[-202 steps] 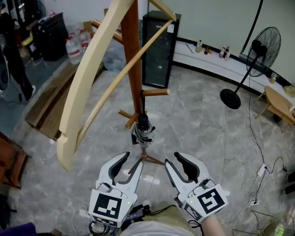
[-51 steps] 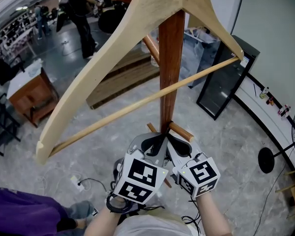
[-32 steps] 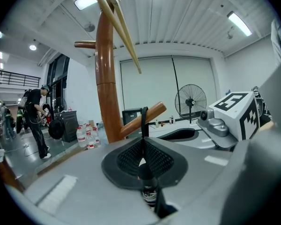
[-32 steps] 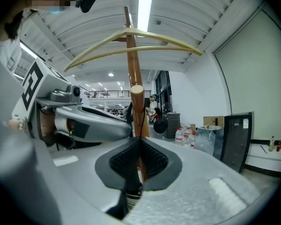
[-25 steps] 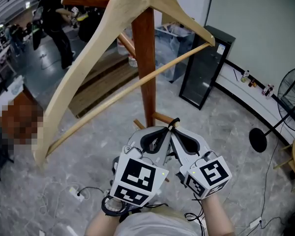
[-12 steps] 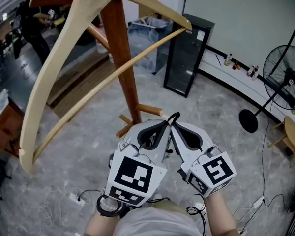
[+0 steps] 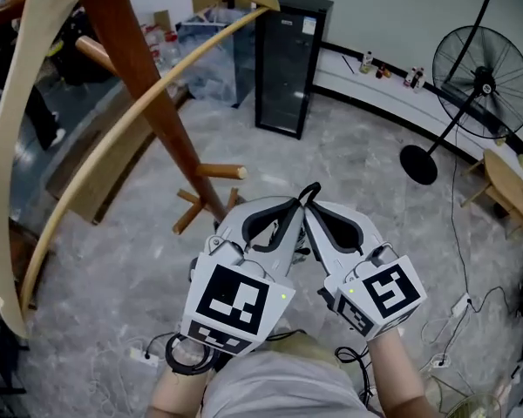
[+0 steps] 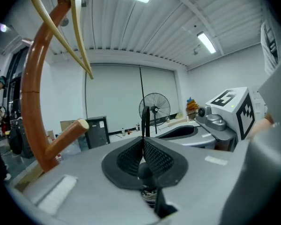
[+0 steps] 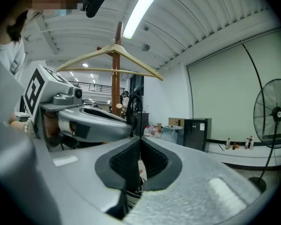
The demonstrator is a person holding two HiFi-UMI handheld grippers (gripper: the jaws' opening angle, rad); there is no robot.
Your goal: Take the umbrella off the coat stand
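Both grippers sit low centre in the head view, with their tips meeting.
- Left gripper [image 7: 289,209]: jaws together, pinching the thin black strap [image 7: 309,189] of the umbrella.
- Right gripper [image 7: 315,212]: jaws also together on that same strap. The loop pokes up between the two tips.
- Umbrella [image 8: 148,187]: hangs folded under the jaws, knob end up. In the head view it is mostly hidden beneath the gripper bodies.
- Coat stand [image 7: 131,85]: leans through the upper left of the frame. Its nearest peg [image 7: 220,171] lies left of the tips and apart from the strap.
- Judgement: the umbrella is already off the stand, and what remains is getting it clear.

What could go wrong:
- Strap slip. The only hold is a narrow cord between the pads, with all the weight hanging below. A jerk or a quick turn could pull it through, and the umbrella would drop to the stone floor [image 7: 349,155].
- Grippers drifting apart. Both grip one short loop, so if the hands separate, one pinch probably gives way and the load lurches onto the other.
- Swing. The umbrella hangs free, so a sideways move could send it against the lower pegs or the pole and snag it again.
- Overhead. The big wooden hanger [image 7: 17,146] arcs across the upper left, and lifting towards it risks a knock.
- Underfoot. Cables [image 7: 458,307] trail at lower right, and a dropped umbrella could land among them.
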